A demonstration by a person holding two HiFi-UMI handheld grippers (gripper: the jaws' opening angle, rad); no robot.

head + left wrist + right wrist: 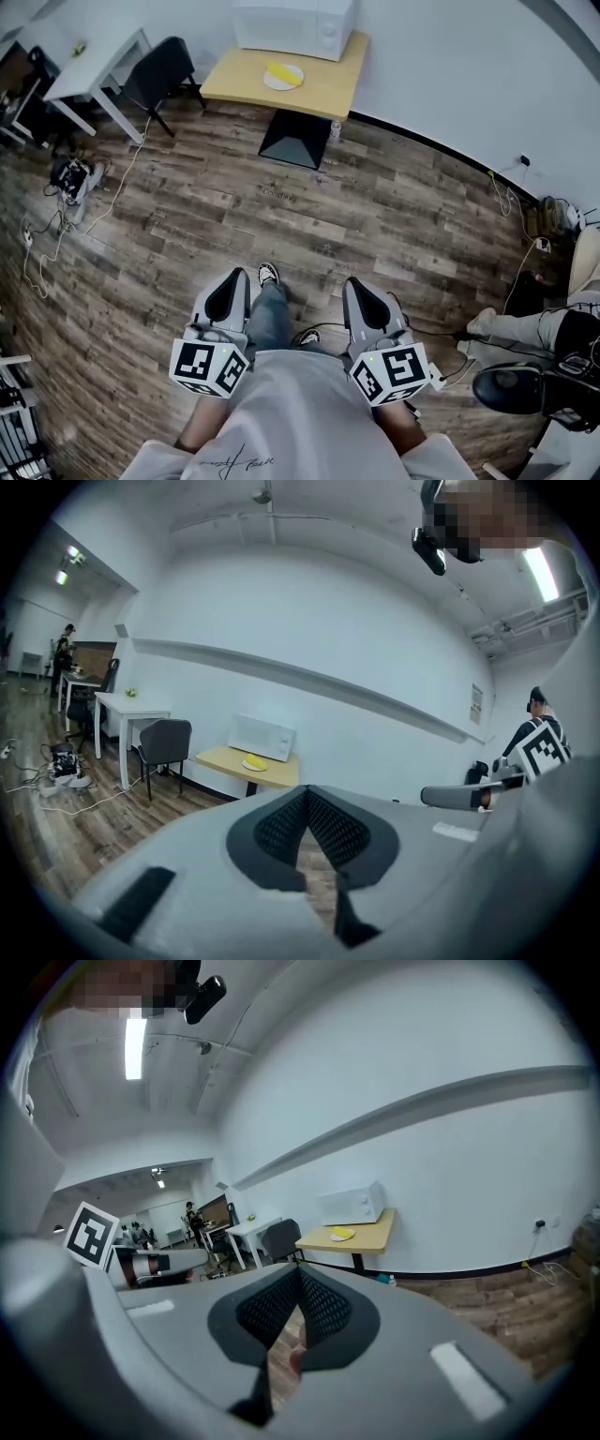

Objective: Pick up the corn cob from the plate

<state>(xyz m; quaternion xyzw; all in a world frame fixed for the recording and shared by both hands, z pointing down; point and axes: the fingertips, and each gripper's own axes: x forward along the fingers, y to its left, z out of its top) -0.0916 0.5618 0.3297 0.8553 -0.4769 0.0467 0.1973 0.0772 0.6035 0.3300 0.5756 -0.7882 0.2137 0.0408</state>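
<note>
While both claws are held close before the person's body, the left gripper (pixel 231 278) and right gripper (pixel 360 284) keep their jaws pressed together, empty. Ahead, the wooden floor (pixel 281 206) is open, with cables (pixel 67 180) at its left edge. Far off, the table (pixel 323 92) against the wall bears a plate (pixel 270 84). The corn cob (pixel 285 73) lies on it, its length seemingly slanting far-left to near-right.

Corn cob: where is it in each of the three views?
Head view: corn cob top centre, on the wooden table.
Left gripper view: corn cob left of centre.
Right gripper view: corn cob right of centre.
Shared landmark: white microwave behind it.
</note>
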